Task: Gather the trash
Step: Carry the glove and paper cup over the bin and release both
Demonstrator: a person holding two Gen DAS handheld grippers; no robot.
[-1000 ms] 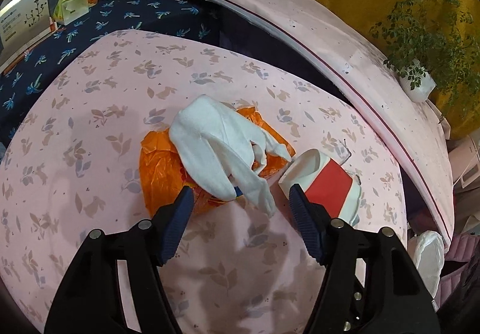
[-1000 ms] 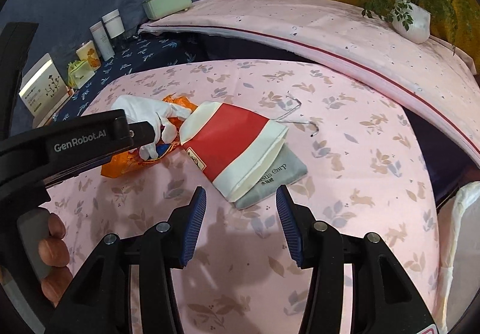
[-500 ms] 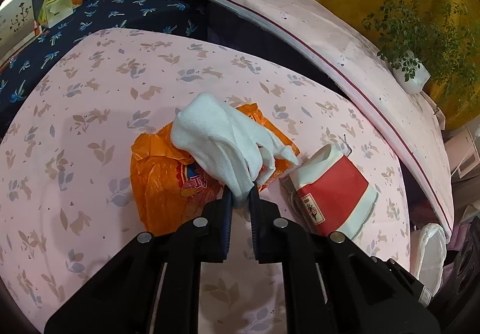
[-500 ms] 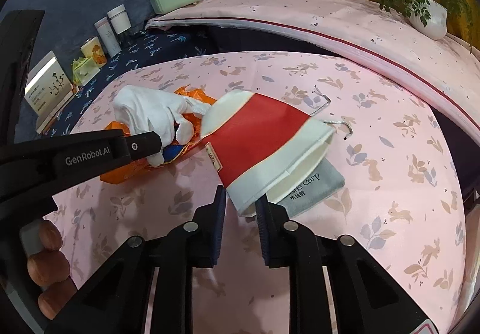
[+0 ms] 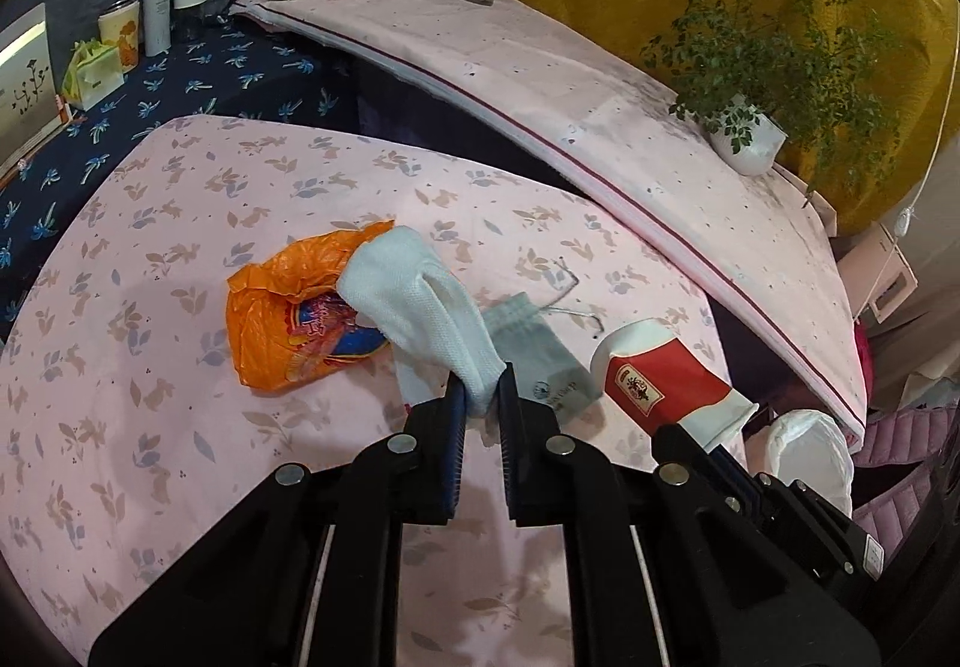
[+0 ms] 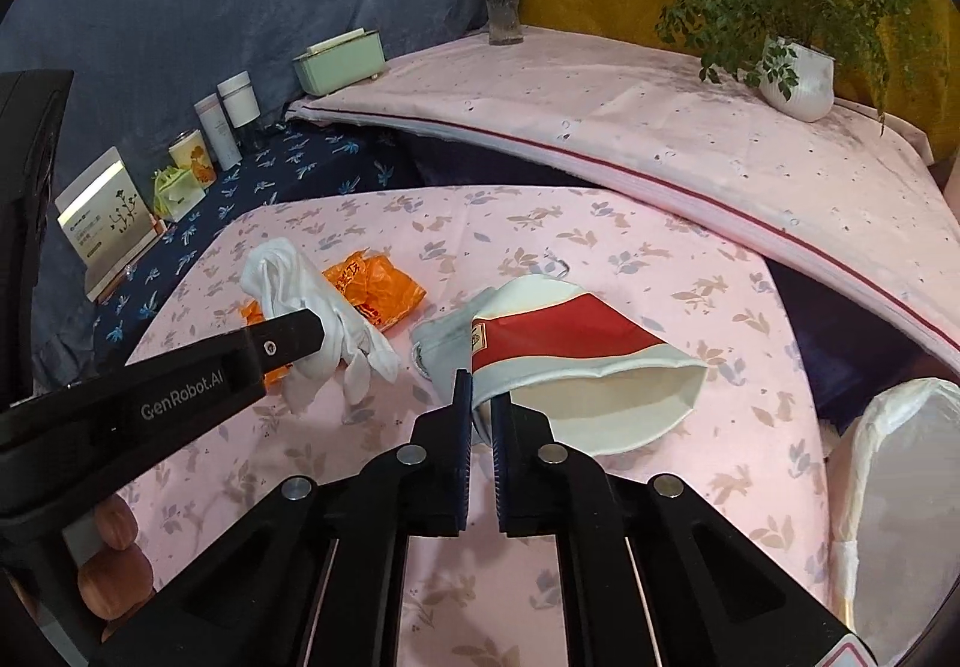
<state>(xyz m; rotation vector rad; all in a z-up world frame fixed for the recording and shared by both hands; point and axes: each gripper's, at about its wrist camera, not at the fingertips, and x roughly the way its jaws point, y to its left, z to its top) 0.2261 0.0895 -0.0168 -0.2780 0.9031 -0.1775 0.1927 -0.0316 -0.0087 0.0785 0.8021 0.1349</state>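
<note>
left gripper (image 5: 480, 397) pinching white glove (image 5: 420, 307) | right gripper (image 6: 480, 397) pinching paper cup (image 6: 576, 367) | grey pouch (image 5: 534, 349) between

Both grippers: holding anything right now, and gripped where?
Left gripper pinches the white glove at its lower end. Right gripper pinches the red-and-white paper cup by its side wall, near the base.

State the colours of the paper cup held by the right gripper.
Red band between cream-white ends on the paper cup; clearest in the right wrist view.
</note>
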